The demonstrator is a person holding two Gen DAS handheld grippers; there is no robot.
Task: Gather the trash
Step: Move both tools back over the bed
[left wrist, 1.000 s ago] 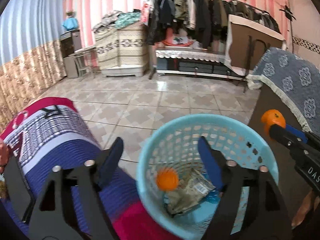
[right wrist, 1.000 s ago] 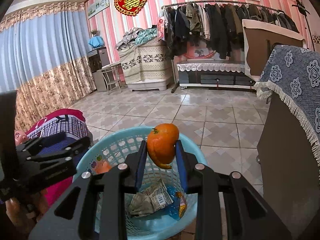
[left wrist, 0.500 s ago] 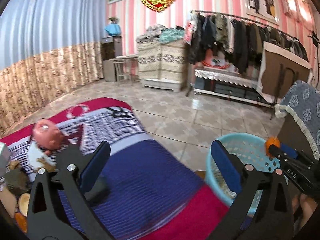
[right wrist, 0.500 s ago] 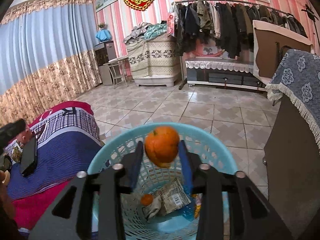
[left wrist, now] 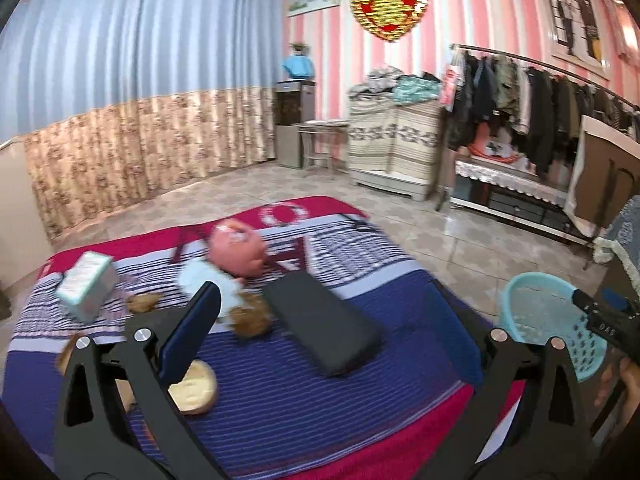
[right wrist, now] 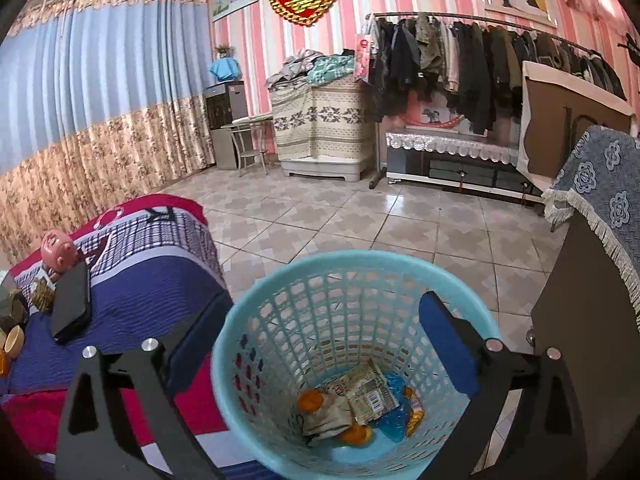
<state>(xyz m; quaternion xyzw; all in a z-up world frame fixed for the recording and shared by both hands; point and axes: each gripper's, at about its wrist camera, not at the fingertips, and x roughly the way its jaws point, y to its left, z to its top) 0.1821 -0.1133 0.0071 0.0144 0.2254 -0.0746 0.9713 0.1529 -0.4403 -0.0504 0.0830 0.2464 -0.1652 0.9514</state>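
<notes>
- The right tongs hang over the blue basket; their jaws have just been opening, now wide with nothing between them.
- Orange peel and wrappers lie at the basket's bottom.
- The left tongs are spread wide and empty above the bed.
- Brown scraps lie mid-bed beside a black case; a small box sits near the left edge.

A lived-in home bedroom is shown. A bed with a striped blanket is seen beside a loaded clothes rack, blue curtains and a tiled floor.
</notes>
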